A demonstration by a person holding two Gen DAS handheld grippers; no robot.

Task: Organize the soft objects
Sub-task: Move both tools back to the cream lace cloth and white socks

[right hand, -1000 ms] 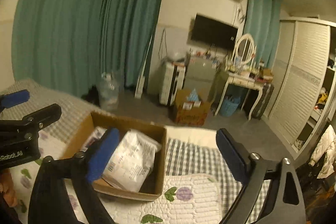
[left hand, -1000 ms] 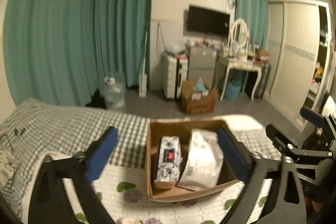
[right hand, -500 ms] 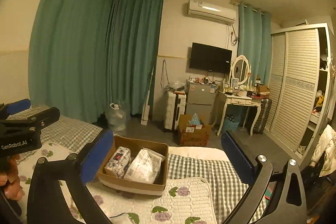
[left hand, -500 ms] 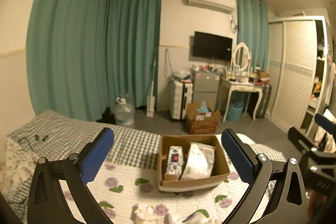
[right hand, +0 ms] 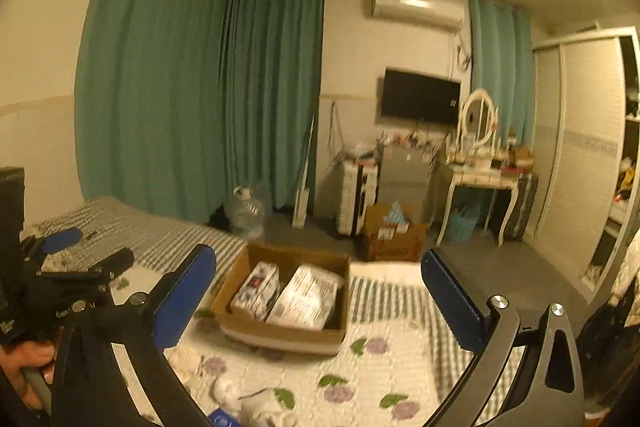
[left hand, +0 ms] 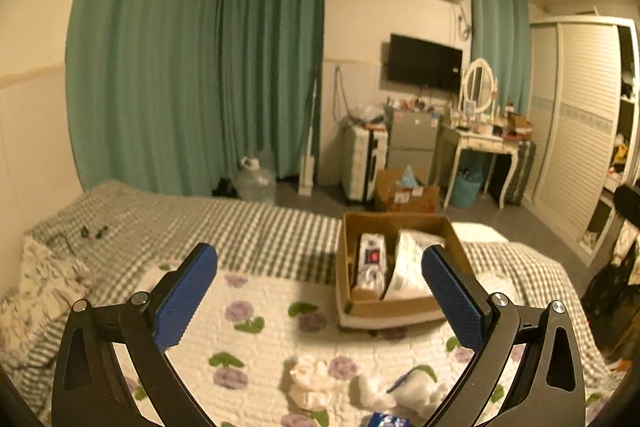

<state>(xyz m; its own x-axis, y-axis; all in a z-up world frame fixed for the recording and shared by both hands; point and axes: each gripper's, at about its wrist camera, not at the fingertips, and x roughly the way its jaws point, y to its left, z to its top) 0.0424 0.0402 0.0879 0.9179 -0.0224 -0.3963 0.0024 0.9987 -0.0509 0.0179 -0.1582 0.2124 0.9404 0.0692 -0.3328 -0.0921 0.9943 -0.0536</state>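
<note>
A cardboard box (left hand: 454, 233) (right hand: 348, 269) sits on the flowered quilt of the bed and holds two soft packs: a small printed one (left hand: 371, 261) (right hand: 258, 285) and a larger white one (left hand: 408, 267) (right hand: 306, 297). Loose white soft items (left hand: 308, 381) (right hand: 256, 401) and a blue-labelled packet (left hand: 384, 419) lie on the quilt close below both grippers. My left gripper (left hand: 320, 303) is open and empty, back from the box. My right gripper (right hand: 320, 303) is open wide and empty. The left gripper (right hand: 60, 259) also shows at the left edge of the right wrist view, held by a hand (right hand: 24, 359).
The bed has a grey checked sheet (left hand: 240, 227) and a pillow (left hand: 36, 291) at the left. Beyond it are teal curtains (left hand: 180, 67), a water jug (left hand: 256, 179), a suitcase (left hand: 364, 159), a floor box (left hand: 404, 189), a dressing table (left hand: 484, 147) and a wardrobe (left hand: 580, 131).
Both grippers have pulled back from the box, which now looks smaller and farther. The loose white items on the quilt have come into view. The right jaws stand a little wider.
</note>
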